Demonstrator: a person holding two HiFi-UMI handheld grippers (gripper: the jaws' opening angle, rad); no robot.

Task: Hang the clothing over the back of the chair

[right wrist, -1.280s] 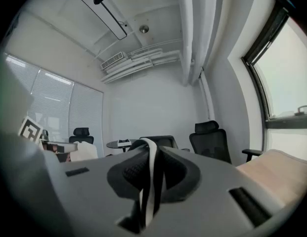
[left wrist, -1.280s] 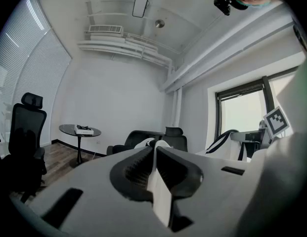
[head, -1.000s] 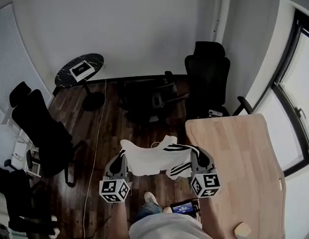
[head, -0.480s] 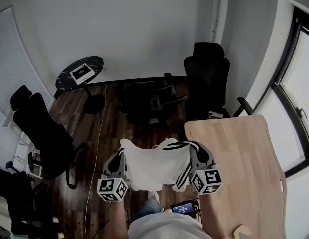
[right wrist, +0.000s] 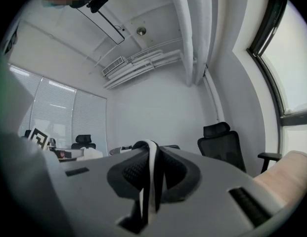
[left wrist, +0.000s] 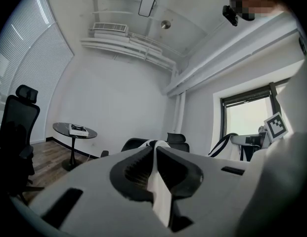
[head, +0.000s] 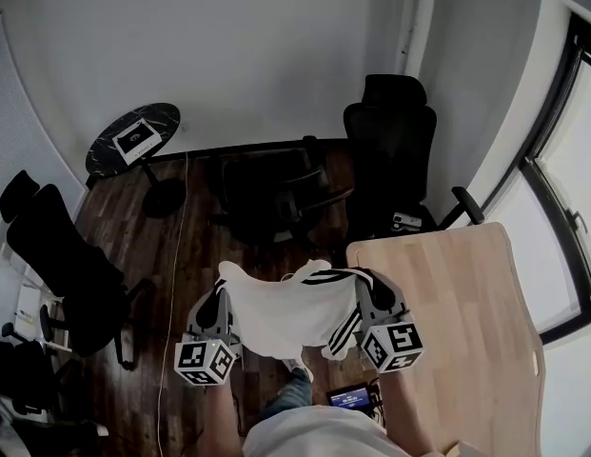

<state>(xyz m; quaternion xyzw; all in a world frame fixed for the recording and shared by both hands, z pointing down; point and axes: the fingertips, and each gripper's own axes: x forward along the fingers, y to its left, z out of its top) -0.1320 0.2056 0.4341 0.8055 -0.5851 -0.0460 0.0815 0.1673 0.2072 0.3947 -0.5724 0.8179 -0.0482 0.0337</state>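
White clothing (head: pixel 290 307) with black stripes hangs stretched between the two grippers, in the air over the dark wood floor (head: pixel 186 241) and just left of the wooden desk (head: pixel 466 331). A second ago it sat a little further back; it has since been carried toward the low black chair (head: pixel 266 198). The striped sleeve that lay spread sideways now droops beside the right gripper (head: pixel 364 279).

Left gripper (head: pixel 222 282) pinches the left edge. Its own view shows the jaws nearly together on a fold of white cloth (left wrist: pixel 160 191). The right gripper's view shows the same: jaws pressed on a striped band (right wrist: pixel 151 177).

Room: white walls, with a tall black office chair (head: pixel 390 150) behind the desk. A round dark table (head: pixel 133 141) with a flat box on it stands at the far left. Another black chair (head: pixel 57 255) sits on the left, and a window (head: pixel 571 188) on the right. A thin cable (head: pixel 171 284) runs across the floor.

Both grippers are held level, side by side and apart, pointing away from the person – marker cubes nearest the head camera.
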